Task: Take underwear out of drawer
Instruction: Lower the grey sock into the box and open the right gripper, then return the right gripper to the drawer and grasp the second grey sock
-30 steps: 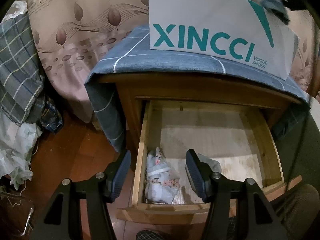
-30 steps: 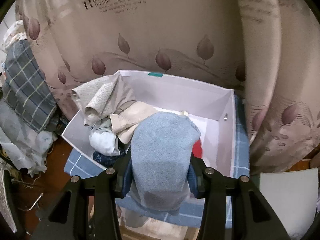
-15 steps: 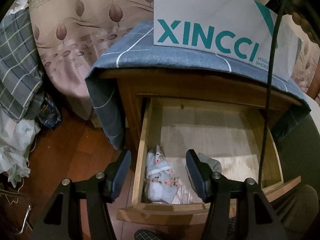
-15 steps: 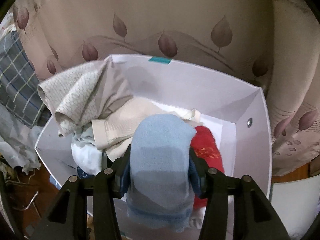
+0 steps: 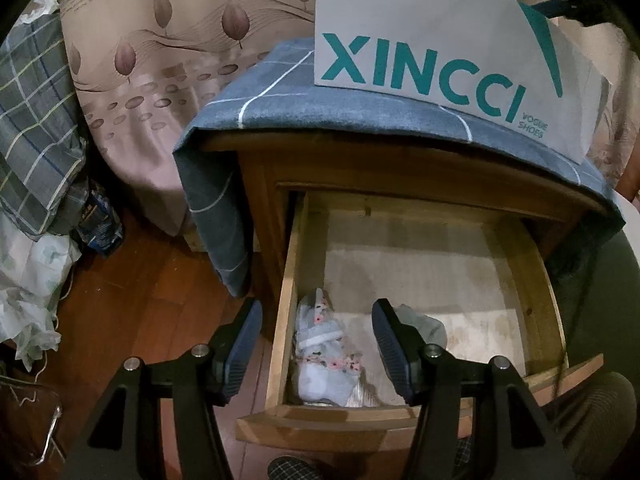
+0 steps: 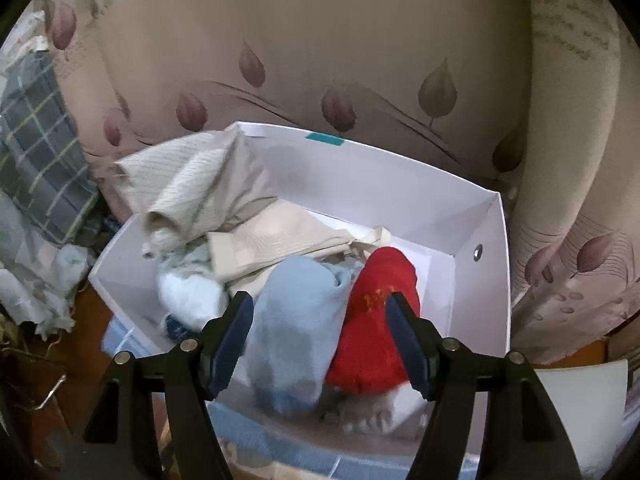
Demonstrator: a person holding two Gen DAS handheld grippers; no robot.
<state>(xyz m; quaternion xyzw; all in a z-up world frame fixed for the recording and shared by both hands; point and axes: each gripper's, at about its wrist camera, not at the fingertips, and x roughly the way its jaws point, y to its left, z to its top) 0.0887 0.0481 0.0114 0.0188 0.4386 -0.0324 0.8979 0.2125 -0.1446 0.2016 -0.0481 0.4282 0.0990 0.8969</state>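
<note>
In the left wrist view the wooden drawer (image 5: 288, 280) stands pulled out. A pale floral underwear piece (image 5: 324, 356) lies at its front left corner, and a light grey piece (image 5: 424, 322) peeks out behind my right finger. My left gripper (image 5: 316, 344) hovers open above the floral piece, not touching it. In the right wrist view my right gripper (image 6: 320, 328) hangs over the white shoe box (image 6: 472, 216), its jaws opening. The light blue underwear (image 6: 296, 320) lies between them, free of the pads, on the pile beside a red piece (image 6: 380, 320).
The white box (image 5: 420, 32) sits on a blue checked cloth (image 5: 280, 96) covering the nightstand. Beige (image 6: 272, 244) and white garments fill the box's left side. A leaf-patterned curtain (image 6: 320, 60) hangs behind. Plaid fabric (image 5: 28, 120) and bags lie on the wooden floor at left.
My right gripper carried the blue underwear over the box, then opened and let it drop onto the pile beside the red piece. The left gripper stayed over the drawer.
</note>
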